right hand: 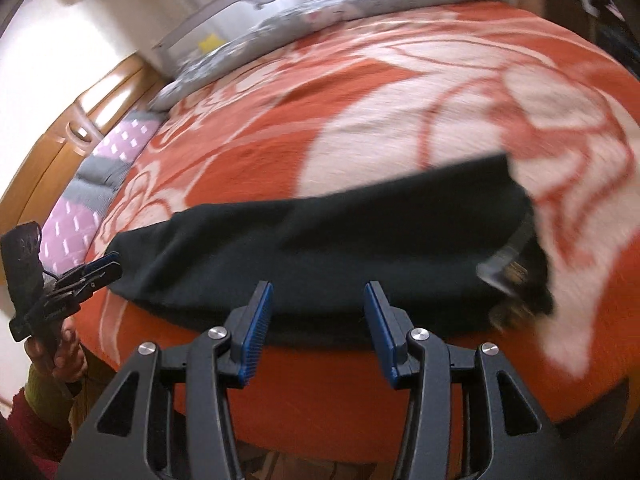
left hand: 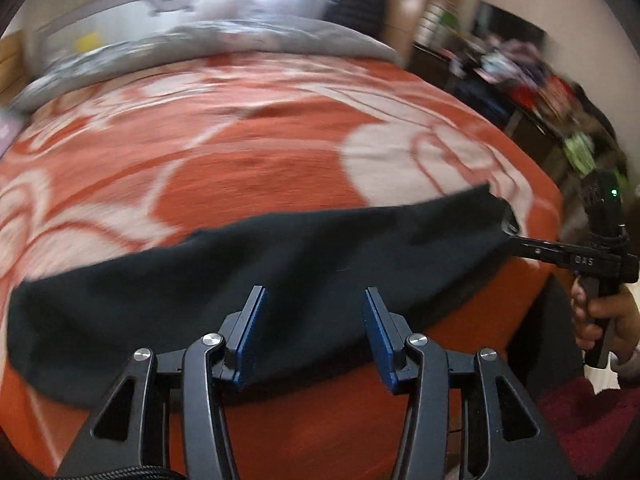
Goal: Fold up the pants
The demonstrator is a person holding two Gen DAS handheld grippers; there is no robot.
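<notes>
Dark pants laid in a long folded strip near the bed's near edge; both claws empty.

At the left, the left claw is seen about half open, with nothing between its blue pads. The black fabric pants are stretched left to right across the orange-and-white patterned blanket on the bed. At the right, the right claw is likewise half open and empty. A lengthwise fold is judged done; next, one end must be gripped and carried over the other.
</notes>
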